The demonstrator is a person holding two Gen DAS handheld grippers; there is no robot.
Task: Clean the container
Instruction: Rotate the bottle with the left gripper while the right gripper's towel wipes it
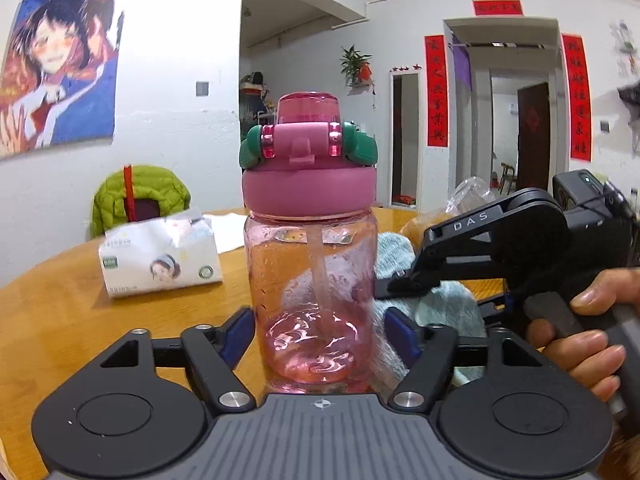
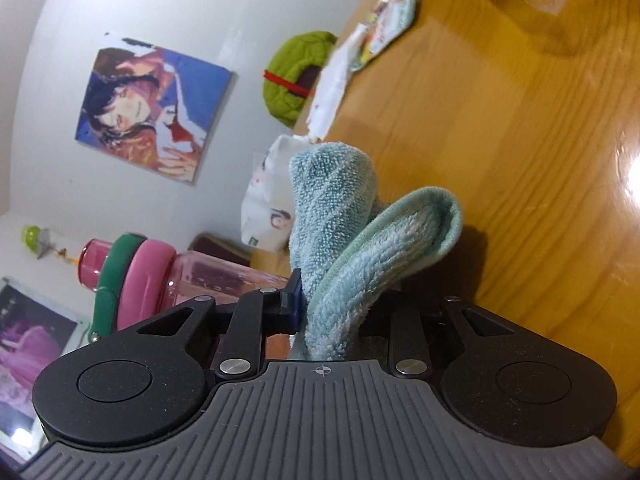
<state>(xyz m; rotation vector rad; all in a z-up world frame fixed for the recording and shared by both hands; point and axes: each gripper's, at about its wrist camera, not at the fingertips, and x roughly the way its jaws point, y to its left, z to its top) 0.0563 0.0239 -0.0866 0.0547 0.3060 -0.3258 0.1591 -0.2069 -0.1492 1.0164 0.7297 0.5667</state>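
A pink see-through bottle (image 1: pixel 312 280) with a pink lid and green strap lugs stands upright on the wooden table (image 1: pixel 60 320). It is between the blue pads of my left gripper (image 1: pixel 320 336), which stand open, with a thin gap showing on the right side. A person's hand holds my right gripper (image 1: pixel 394 286) just right of the bottle. That gripper (image 2: pixel 336 312) is shut on a folded light-blue cloth (image 2: pixel 340 220), which bulges out past the fingers. The cloth (image 1: pixel 440 300) lies close behind and right of the bottle (image 2: pixel 208 272).
A white tissue pack (image 1: pixel 160 260) lies on the table left of the bottle, with papers behind it. A crinkled clear plastic bag (image 1: pixel 468 196) sits at the far right. A green jacket (image 1: pixel 140 192) hangs on a chair beyond the table's edge.
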